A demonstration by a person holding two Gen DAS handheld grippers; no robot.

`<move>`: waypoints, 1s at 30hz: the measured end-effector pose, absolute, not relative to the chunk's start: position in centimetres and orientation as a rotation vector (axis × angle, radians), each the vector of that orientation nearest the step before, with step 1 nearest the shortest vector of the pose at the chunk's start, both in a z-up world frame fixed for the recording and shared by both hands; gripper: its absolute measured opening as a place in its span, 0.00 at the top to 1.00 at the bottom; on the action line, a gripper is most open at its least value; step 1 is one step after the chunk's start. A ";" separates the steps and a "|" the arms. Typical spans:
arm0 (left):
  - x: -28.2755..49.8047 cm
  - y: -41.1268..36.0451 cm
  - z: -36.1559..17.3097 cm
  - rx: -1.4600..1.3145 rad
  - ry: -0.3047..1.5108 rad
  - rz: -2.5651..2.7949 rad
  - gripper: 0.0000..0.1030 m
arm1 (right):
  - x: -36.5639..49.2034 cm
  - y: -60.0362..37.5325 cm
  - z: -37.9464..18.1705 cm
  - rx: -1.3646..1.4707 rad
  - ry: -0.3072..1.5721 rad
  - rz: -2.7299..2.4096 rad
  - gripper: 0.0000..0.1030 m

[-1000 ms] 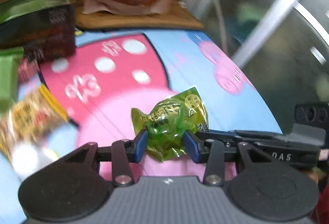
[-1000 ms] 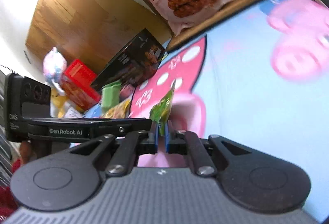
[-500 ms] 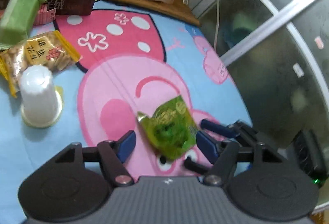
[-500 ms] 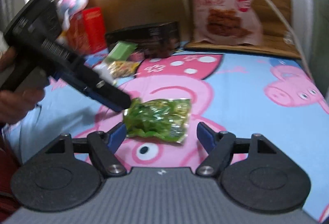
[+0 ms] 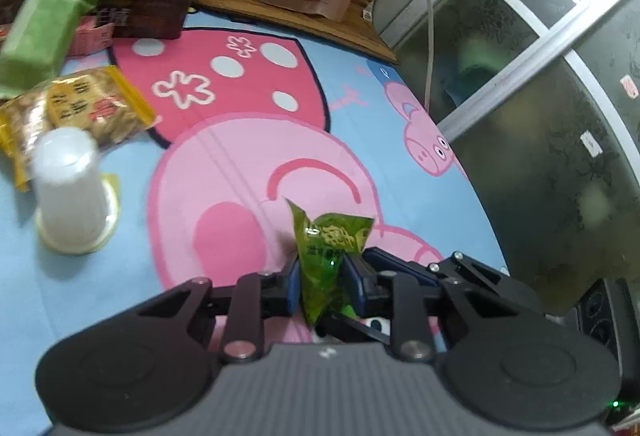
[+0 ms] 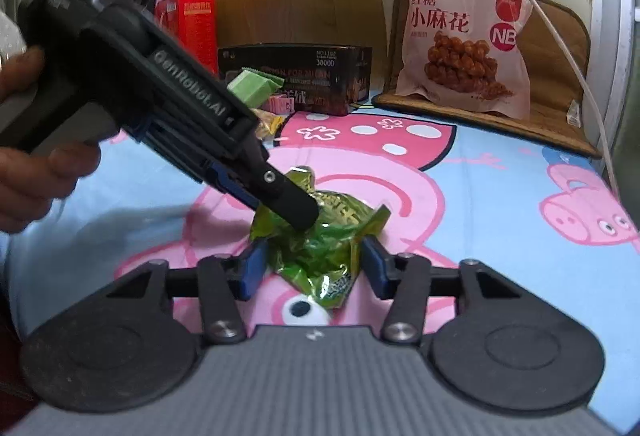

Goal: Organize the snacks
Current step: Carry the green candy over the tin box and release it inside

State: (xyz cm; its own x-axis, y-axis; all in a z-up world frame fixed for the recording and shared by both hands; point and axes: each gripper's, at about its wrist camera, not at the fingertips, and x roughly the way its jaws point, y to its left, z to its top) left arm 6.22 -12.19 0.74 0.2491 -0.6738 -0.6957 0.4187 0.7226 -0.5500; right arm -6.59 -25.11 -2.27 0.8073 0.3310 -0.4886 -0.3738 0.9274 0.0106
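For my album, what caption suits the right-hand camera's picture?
Left gripper pinches a green snack packet on the cartoon-pig sheet while the right gripper closes around it.

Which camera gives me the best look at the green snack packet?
Right wrist: the green snack packet shows whole, crumpled, with the left gripper pinching it. Left wrist shows only an edge-on strip between its pads.

pink snack bag point(image 6: 464, 47): "红糖 小麻花", red "NB" circle | black box point(image 6: 304, 77): "3800D" | left gripper point(image 6: 298, 213): "GenRobot.AI" on its body | green packet point(image 6: 320, 236): print unreadable
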 end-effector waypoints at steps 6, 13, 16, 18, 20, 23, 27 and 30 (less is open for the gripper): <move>7.3 -10.4 2.0 -0.299 1.037 -0.731 0.83 | -5.4 -22.7 -1.2 -0.111 0.453 0.437 0.91; 8.9 -9.9 0.9 -0.341 1.081 -0.731 0.83 | -4.4 -23.0 -1.9 -0.088 0.518 0.402 0.49; 9.0 -10.2 1.0 -0.338 1.076 -0.738 0.83 | -4.9 -23.1 -2.0 -0.112 0.538 0.393 0.36; 9.0 -10.6 1.0 -0.337 1.081 -0.743 0.70 | -4.9 -22.9 -1.9 -0.130 0.539 0.397 0.35; 8.9 -11.6 0.9 -0.323 1.089 -0.766 0.60 | -4.8 -22.5 -1.9 -0.148 0.541 0.398 0.31; 8.2 -13.0 1.0 -0.239 1.066 -0.770 0.78 | -4.5 -21.9 -1.8 -0.163 0.537 0.401 0.33; 8.3 -12.3 1.8 -0.250 1.070 -0.806 0.83 | -4.8 -21.7 -1.8 -0.182 0.503 0.378 0.67; 8.6 -11.5 2.7 -0.271 1.055 -0.814 0.83 | -5.0 -21.6 -1.4 -0.183 0.456 0.377 0.72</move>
State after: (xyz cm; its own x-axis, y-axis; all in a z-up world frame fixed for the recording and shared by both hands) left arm 8.64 -11.52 2.70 0.2412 -0.7075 -0.6643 0.4629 0.6855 -0.5620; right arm -5.00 -21.63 -1.38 0.8302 0.3133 -0.4611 -0.3943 0.9147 -0.0884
